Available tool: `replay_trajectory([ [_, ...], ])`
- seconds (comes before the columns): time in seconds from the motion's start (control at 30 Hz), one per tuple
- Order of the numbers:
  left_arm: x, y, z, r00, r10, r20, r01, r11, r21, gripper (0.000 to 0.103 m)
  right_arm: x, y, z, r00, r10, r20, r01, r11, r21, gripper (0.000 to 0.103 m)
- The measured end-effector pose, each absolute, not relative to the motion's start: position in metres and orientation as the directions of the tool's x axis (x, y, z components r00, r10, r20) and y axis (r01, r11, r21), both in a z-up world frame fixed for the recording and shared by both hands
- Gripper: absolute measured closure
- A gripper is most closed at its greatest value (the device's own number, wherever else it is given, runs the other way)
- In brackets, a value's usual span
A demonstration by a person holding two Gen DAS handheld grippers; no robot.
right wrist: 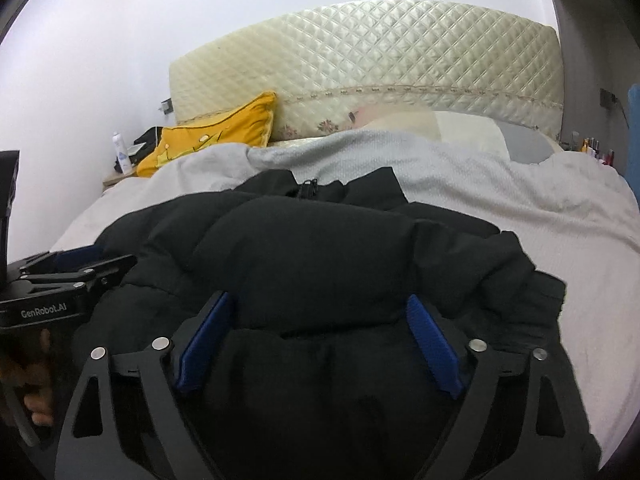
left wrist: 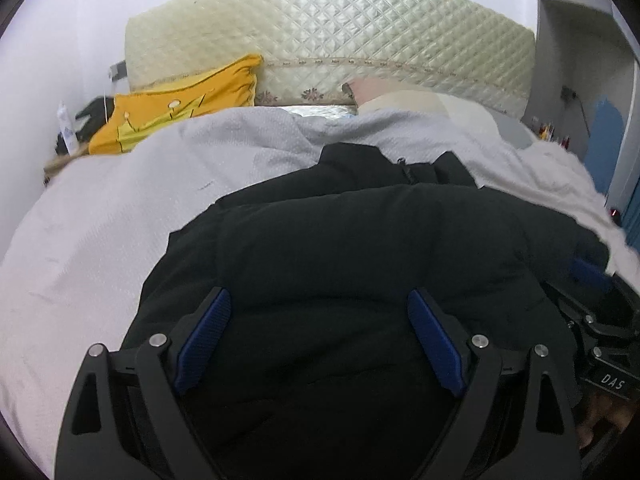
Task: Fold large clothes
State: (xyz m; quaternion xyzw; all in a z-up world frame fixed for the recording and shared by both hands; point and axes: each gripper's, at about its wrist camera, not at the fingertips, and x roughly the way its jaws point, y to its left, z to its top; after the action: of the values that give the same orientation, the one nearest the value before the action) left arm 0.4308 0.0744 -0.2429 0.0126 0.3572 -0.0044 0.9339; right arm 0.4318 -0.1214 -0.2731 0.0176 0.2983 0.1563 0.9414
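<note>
Step in hand: a black puffer jacket [left wrist: 360, 248] is being folded on a bed; judged as between grips, with both grippers being hovered over the bundle and nothing being gripped.
Jacket place: it is lying bunched on the pale grey bedspread [left wrist: 100, 220], collar and zipper [right wrist: 310, 188] pointing toward the headboard; puffy panels are already being stacked over each other, so the fold is judged partly done.
Left gripper [left wrist: 320, 344]: fingers are being held wide apart, blue pads [left wrist: 204, 340] clear of the fabric, black cloth showing between and below them.
Right gripper [right wrist: 320, 344]: fingers are likewise being held wide apart, pads [right wrist: 432, 348] not pressing on anything; the jacket is lying beneath them.
Doing it well: the near hem should be taken with both grippers level, one at each corner; a full thickness of padding should be pinched, not just the shell, as slippery fabric is judged likely to slide out. Trapped air should be pressed down before the next fold, or the bundle is likely to be springing back.
Edges: the jacket's right edge [right wrist: 556, 292] is lying ragged and spread on the bedspread; it is being judged as needing tucking in first.
Open room: bare bedspread is lying to the left and right of the jacket and beyond the collar.
Obstacles: a yellow cushion [right wrist: 216, 140] and the quilted headboard [right wrist: 380, 60] are well apart from the jacket. The two grippers are working close side by side, so clashing is the nearer risk.
</note>
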Motion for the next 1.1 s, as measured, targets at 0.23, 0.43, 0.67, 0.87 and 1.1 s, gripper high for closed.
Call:
replay_trajectory([
  [0.23,0.431,0.072,-0.25,0.737,0.016,-0.676,0.006,1.0,0.03,0.013,0.437,-0.111,-0.283,0.762,0.248,-0.598,-0.274,0.961,0.05,0.01],
  [0.43,0.412,0.075,-0.205,0.751,-0.002,-0.66,0.002,1.0,-0.001,0.013,0.415,-0.115,-0.241,0.755,0.267,-0.599,-0.287,0.956,0.064,0.011],
  [0.67,0.361,0.081,-0.095,0.823,-0.028,-0.567,-0.009,0.998,-0.063,0.013,0.355,-0.118,-0.117,0.855,0.268,-0.444,-0.288,0.957,0.025,0.011],
  [0.87,0.293,0.094,-0.001,0.866,-0.054,-0.497,0.0,0.994,-0.109,0.013,0.287,-0.126,-0.023,0.901,0.257,-0.35,-0.268,0.963,0.019,0.011],
  [1.1,0.21,0.124,0.037,0.858,-0.101,-0.504,0.032,0.989,-0.144,0.012,0.218,-0.158,0.013,0.888,0.21,-0.408,-0.18,0.977,0.112,0.011],
])
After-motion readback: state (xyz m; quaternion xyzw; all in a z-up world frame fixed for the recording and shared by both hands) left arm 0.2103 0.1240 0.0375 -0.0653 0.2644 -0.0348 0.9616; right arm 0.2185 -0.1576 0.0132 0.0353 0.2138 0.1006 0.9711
